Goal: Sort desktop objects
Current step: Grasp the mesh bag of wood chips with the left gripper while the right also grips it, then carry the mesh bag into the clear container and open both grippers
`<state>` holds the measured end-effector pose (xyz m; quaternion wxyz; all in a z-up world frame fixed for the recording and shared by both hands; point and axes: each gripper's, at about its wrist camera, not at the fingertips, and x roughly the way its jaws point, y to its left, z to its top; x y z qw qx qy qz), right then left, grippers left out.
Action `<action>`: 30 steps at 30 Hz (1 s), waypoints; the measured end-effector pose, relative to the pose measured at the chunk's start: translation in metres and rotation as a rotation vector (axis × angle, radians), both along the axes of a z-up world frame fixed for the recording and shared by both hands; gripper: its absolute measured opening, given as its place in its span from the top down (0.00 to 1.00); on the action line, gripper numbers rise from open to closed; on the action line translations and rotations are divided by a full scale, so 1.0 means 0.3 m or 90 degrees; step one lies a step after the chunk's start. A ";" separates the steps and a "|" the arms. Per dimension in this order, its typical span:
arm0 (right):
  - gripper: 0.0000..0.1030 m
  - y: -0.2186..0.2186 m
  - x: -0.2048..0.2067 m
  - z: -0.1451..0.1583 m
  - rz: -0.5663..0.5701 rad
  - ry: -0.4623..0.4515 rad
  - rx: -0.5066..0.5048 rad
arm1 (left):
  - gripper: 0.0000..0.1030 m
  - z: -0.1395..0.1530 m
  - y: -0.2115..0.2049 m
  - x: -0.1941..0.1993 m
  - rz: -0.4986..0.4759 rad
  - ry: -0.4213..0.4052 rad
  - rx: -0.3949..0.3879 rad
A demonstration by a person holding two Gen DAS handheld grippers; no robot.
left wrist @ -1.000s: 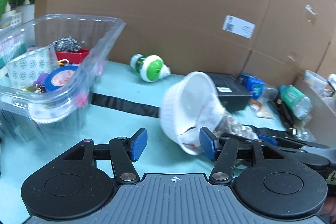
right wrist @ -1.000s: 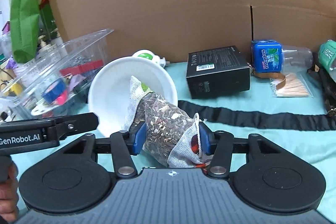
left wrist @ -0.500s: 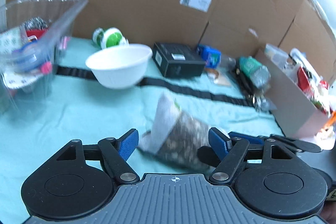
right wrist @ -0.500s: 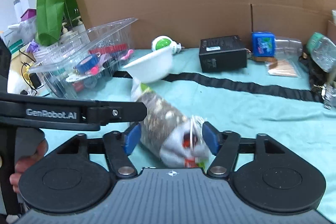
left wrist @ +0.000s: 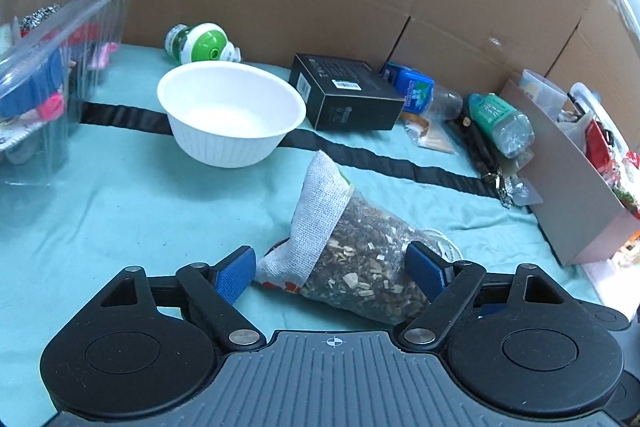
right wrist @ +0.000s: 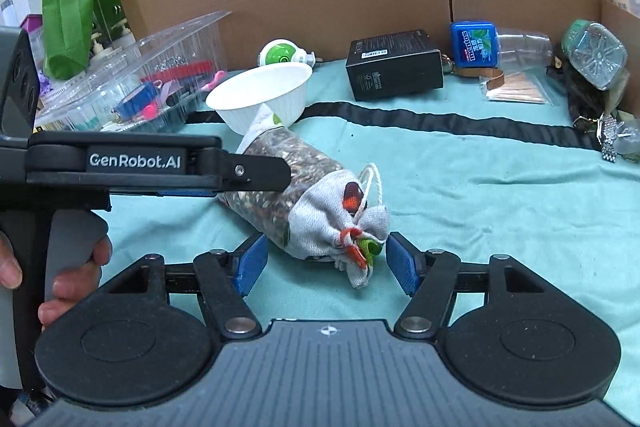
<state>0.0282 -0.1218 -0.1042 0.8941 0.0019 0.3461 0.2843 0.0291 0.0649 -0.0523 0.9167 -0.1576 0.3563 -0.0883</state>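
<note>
1. Two changes stood out: the pouch [left wrist: 348, 247] of dried bits, a second earlier tipped into the white bowl [left wrist: 232, 115] and pinched by the right gripper [right wrist: 324, 261], lay flat on the teal cloth of the counter [left wrist: 120, 211], and the bowl sat upright and empty behind it.
2. Right jaws had spread off the pouch; its tied end lay between them, and neither blue pad seemed to press on it, though the near pad's contact was hard to judge.
3. Left gripper [left wrist: 332, 267] had let the bowl go and swung round to the pouch; its jaws were opening wide, straddling the fat middle of the pouch without squeezing it.
4. Meaning for the sorting: bowl and pouch were separated, each free on the counter. Neither had yet gone into the clear bin [left wrist: 60, 39] at the left or the cardboard box [left wrist: 580, 195] at the right, so the pouch probably needed a fresh grip next.
</note>
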 end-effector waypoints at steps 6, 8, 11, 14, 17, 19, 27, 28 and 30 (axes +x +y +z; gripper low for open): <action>0.32 0.029 0.031 -0.013 -0.001 -0.003 -0.007 | 0.19 -0.012 -0.001 0.035 -0.011 -0.002 -0.003; 0.38 0.037 0.036 -0.016 0.000 -0.004 -0.003 | 0.30 -0.012 -0.003 0.042 -0.012 -0.006 -0.003; 0.46 0.048 0.024 0.004 -0.001 -0.017 -0.012 | 0.44 0.004 -0.014 0.028 -0.012 -0.020 0.007; 0.49 0.064 -0.001 0.034 0.006 -0.032 -0.022 | 0.50 0.035 -0.028 -0.005 -0.002 -0.038 0.037; 0.49 0.076 -0.037 0.086 0.019 -0.056 -0.013 | 0.51 0.081 -0.001 -0.050 0.015 -0.063 0.029; 0.49 0.089 -0.054 0.131 0.033 -0.075 0.000 | 0.52 0.128 0.029 -0.081 0.030 -0.084 0.028; 0.49 0.284 -0.074 0.310 0.108 -0.161 0.050 | 0.52 0.319 0.233 -0.155 0.116 -0.177 0.057; 0.49 0.321 -0.069 0.326 0.119 -0.169 0.053 | 0.52 0.331 0.269 -0.153 0.129 -0.180 0.055; 0.49 0.382 -0.056 0.348 0.138 -0.179 0.060 | 0.52 0.350 0.338 -0.144 0.155 -0.182 0.053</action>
